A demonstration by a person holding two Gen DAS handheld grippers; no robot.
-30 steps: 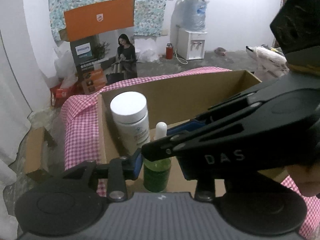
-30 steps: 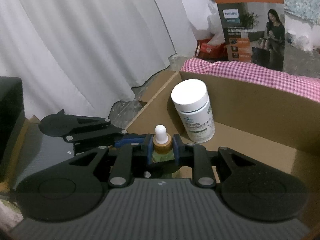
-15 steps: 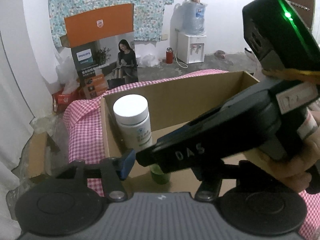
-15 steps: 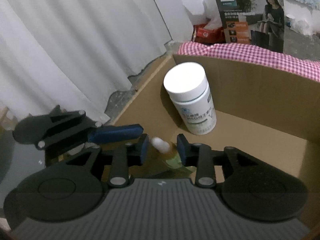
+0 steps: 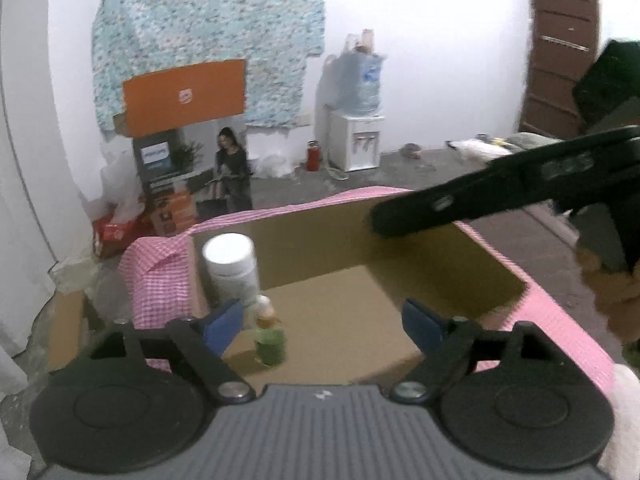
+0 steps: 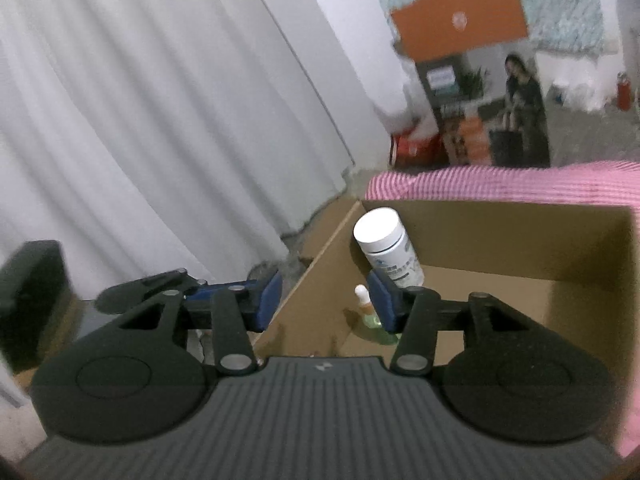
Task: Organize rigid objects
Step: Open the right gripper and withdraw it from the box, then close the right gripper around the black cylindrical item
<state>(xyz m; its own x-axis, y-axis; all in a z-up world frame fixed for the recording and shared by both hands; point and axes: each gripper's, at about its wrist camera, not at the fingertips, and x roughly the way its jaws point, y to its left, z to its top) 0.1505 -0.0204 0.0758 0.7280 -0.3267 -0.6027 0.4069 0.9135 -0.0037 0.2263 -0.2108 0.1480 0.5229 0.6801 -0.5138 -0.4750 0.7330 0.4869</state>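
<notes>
Dropper btl (image 5: 269, 336) released upright in box (image 5: 472, 256); R hand-held gripper (image 6: 325, 300) backed off

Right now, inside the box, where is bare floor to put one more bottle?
The box floor is bare from the dropper bottle across to the right wall, and back to the far wall. The left corner is crowded: the white jar stands there with the dropper bottle just in front. Both tools, left and right, are open and hold nothing.

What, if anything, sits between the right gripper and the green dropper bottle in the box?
Nothing visible does. The right gripper is open above the cardboard box, and the green dropper bottle stands just beyond its fingers. The white jar stands behind the bottle, not in the path.
</notes>
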